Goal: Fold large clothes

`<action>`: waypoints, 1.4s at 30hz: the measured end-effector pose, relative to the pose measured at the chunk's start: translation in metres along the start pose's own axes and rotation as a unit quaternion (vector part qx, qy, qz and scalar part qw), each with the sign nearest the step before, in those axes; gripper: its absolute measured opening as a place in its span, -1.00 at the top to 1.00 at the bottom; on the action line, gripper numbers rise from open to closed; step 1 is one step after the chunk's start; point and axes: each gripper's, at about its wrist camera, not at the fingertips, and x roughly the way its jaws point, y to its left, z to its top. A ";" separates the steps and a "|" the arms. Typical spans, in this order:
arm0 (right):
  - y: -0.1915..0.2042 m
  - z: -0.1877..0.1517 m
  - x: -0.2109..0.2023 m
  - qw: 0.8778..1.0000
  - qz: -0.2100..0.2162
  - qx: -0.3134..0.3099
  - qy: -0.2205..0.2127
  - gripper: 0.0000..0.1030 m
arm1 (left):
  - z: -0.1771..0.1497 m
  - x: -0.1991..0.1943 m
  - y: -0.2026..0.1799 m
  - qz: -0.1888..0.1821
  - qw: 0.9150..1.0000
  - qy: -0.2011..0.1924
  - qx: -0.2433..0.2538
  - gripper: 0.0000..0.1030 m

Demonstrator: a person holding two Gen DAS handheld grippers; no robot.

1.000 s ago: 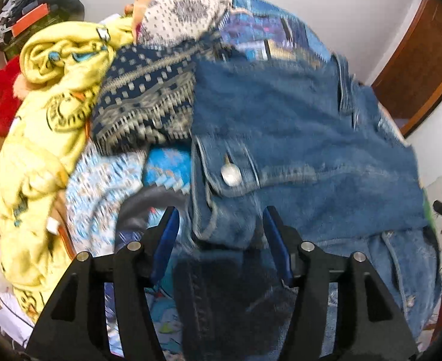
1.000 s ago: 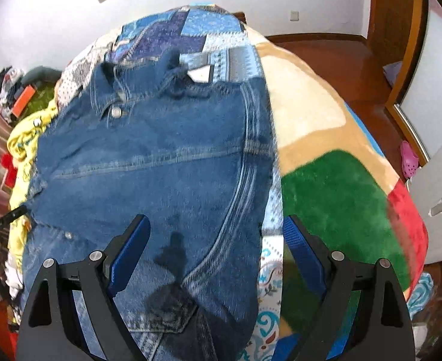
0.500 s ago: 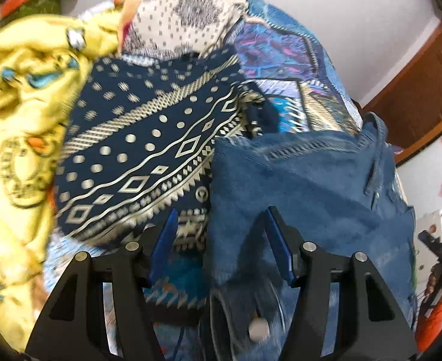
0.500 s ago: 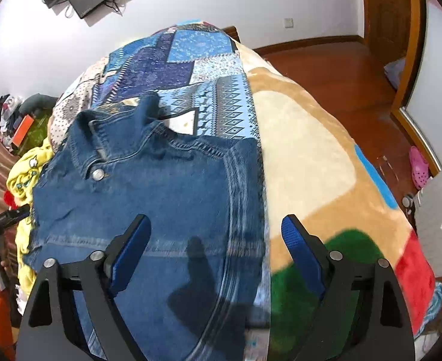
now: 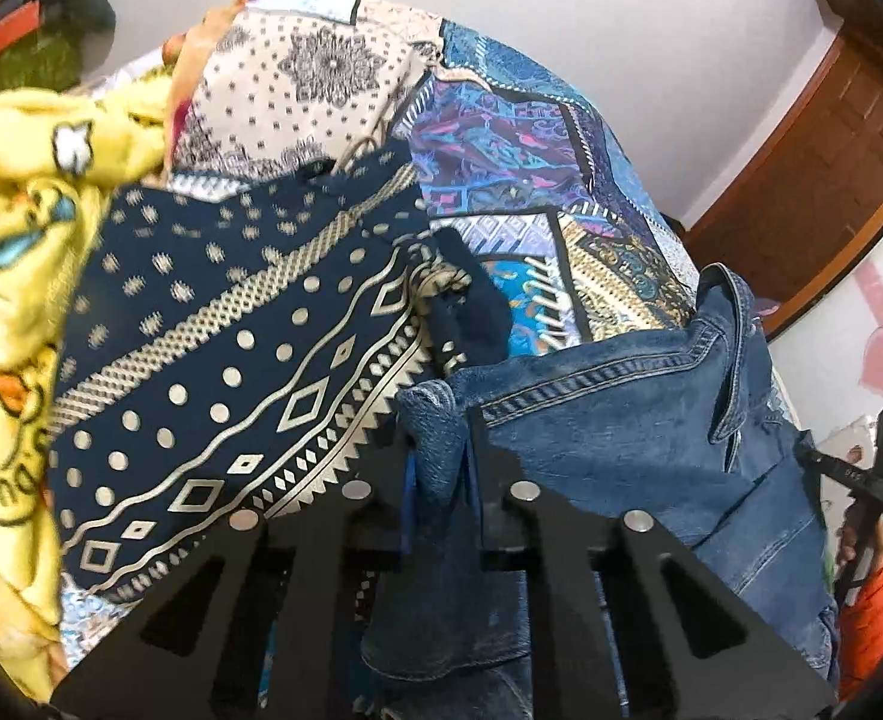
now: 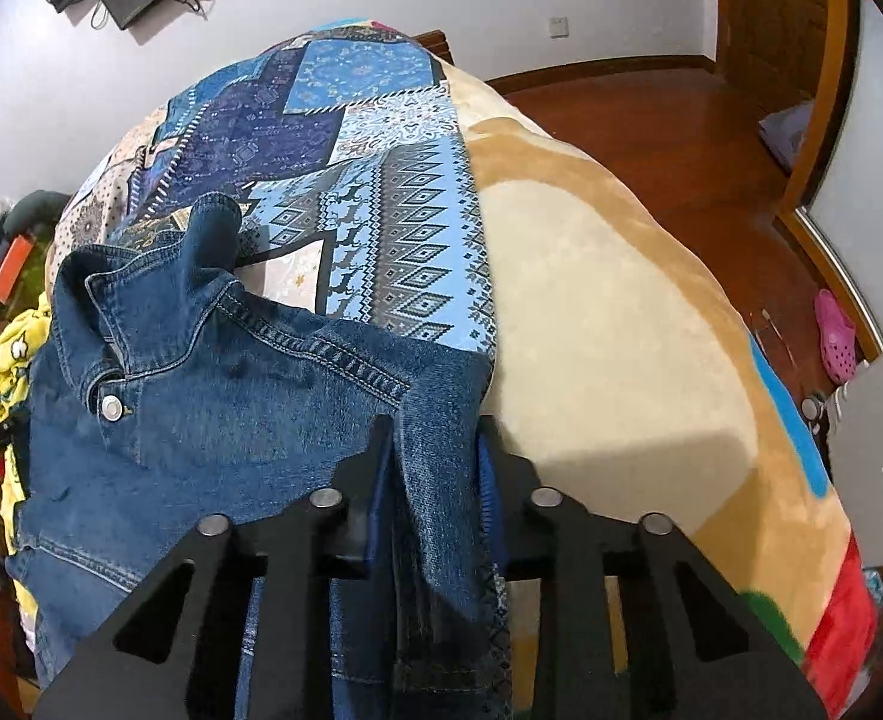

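Observation:
A blue denim jacket (image 5: 633, 438) lies on the bed, collar toward the far end; it also shows in the right wrist view (image 6: 219, 420). My left gripper (image 5: 438, 450) is shut on the jacket's left shoulder corner, with denim bunched between the jaws. My right gripper (image 6: 435, 450) is shut on the jacket's right shoulder corner, and the fabric hangs down between its fingers. The jacket's collar (image 6: 141, 294) and a metal snap button (image 6: 110, 407) show on the left of the right wrist view.
A navy patterned garment (image 5: 231, 372) lies just left of the jacket. A yellow garment (image 5: 15, 276) is piled at the far left. A patchwork bedspread (image 6: 351, 168) and a tan blanket (image 6: 609, 348) cover the bed. Wooden floor and a door lie to the right.
Both grippers moved forward along the jacket to its shoulders and went from open to shut on the denim corners. The view now reaches the collar end of the jacket.

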 end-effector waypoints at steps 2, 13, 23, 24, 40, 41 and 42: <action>0.005 0.004 -0.010 1.000 0.001 -0.009 -0.012 0.71 | 0.001 -0.012 -0.010 0.015 1.000 -0.013 0.015 0.78; 0.069 0.044 -0.074 0.991 0.030 -0.091 -0.093 0.75 | 0.021 -0.093 -0.048 0.028 0.994 -0.087 0.065 0.79; 0.120 0.095 -0.026 0.987 0.009 -0.125 -0.102 0.75 | 0.050 -0.067 0.017 0.101 0.991 -0.082 0.006 0.79; 0.118 0.099 -0.009 0.989 0.004 -0.118 -0.089 0.75 | 0.050 -0.057 0.026 0.106 0.992 -0.073 0.001 0.79; 0.087 0.084 0.023 0.997 -0.004 -0.078 -0.018 -0.06 | 0.026 -0.010 0.042 0.159 0.987 0.016 0.008 0.29; 0.091 0.080 0.006 0.996 0.000 -0.086 -0.030 -0.07 | 0.025 -0.025 0.035 0.159 0.987 0.007 0.012 0.10; 0.093 0.077 -0.007 0.995 -0.003 -0.092 -0.035 -0.09 | 0.025 -0.036 0.029 0.161 0.987 -0.002 0.014 -0.08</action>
